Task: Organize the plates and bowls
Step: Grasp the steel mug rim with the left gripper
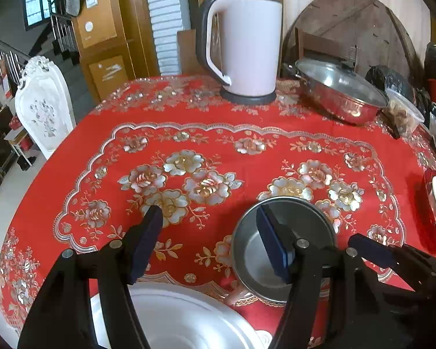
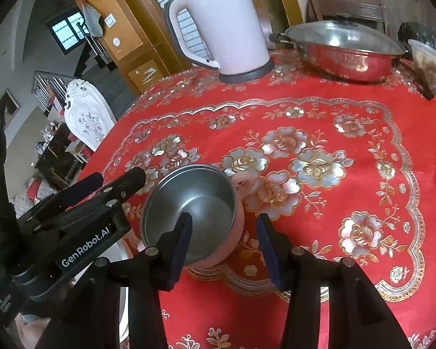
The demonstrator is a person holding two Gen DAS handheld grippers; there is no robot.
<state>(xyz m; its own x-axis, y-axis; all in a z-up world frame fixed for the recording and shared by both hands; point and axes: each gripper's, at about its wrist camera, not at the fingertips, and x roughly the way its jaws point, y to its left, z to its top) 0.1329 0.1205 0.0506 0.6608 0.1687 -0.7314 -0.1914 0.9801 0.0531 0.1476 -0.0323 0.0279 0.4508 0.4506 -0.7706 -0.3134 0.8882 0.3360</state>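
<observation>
Bowl (image 2: pixel 194 212), steel inside and pink outside, sits near the front edge of the red flowered cloth (image 2: pixel 348 110), just right of 1 white plate (image 1: pixel 189 320) at the very edge. Right gripper (image 2: pixel 223 241) spread wide, straddling the bowl's right wall, 1 finger inside, 1 outside, gripping nothing. Left gripper (image 1: pixel 209 232) also wide open and empty, above the plate. Open cloth through the middle. Farther back: 1 kettle (image 1: pixel 247 43), 1 lidded steel pan (image 1: pixel 340 93) to its right. Off the left edge, 1 white chair (image 1: pixel 43 110); stairs (image 1: pixel 58 43) beyond.
</observation>
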